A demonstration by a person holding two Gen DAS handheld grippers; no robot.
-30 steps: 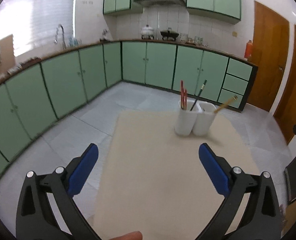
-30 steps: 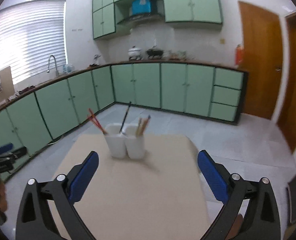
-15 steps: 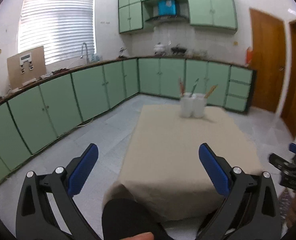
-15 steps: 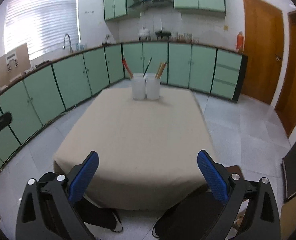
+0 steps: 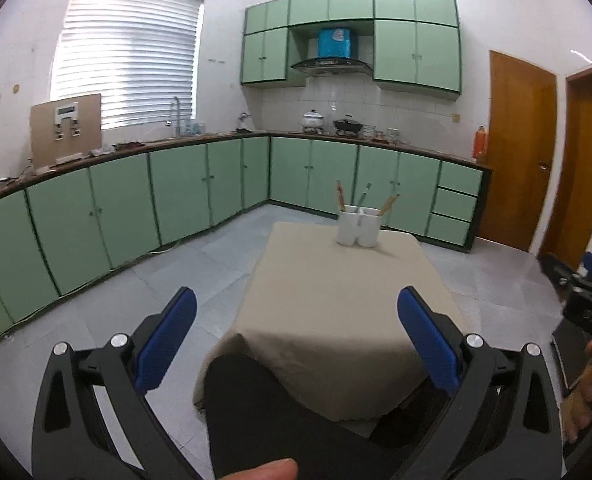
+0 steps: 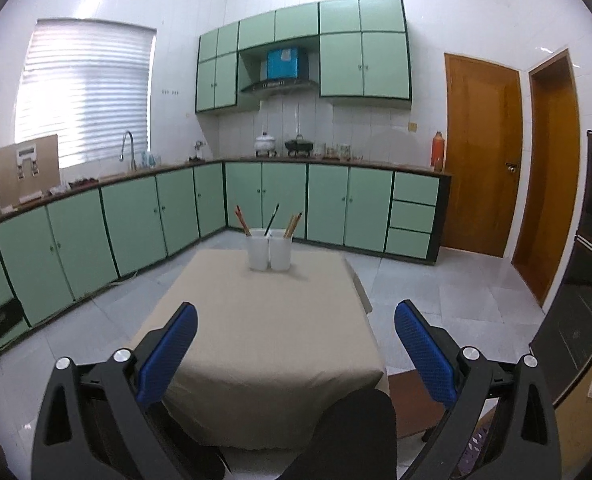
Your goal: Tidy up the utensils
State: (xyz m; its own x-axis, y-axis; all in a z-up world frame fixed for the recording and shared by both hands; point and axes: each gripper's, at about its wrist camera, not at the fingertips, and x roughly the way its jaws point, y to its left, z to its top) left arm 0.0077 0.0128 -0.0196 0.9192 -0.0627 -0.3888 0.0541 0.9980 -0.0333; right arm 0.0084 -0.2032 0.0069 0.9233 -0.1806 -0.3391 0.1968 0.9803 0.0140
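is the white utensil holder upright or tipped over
Upright. The white utensil holder stands flat on the table, with chopsticks sticking up out of it.

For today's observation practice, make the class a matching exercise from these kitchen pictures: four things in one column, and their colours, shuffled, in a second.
Things
1. utensil holder
2. tablecloth
3. base cabinets
4. pads of the right hand-held gripper

Colours
A. blue
B. beige
C. white
D. pale green

Pairs: 1-C, 2-B, 3-D, 4-A
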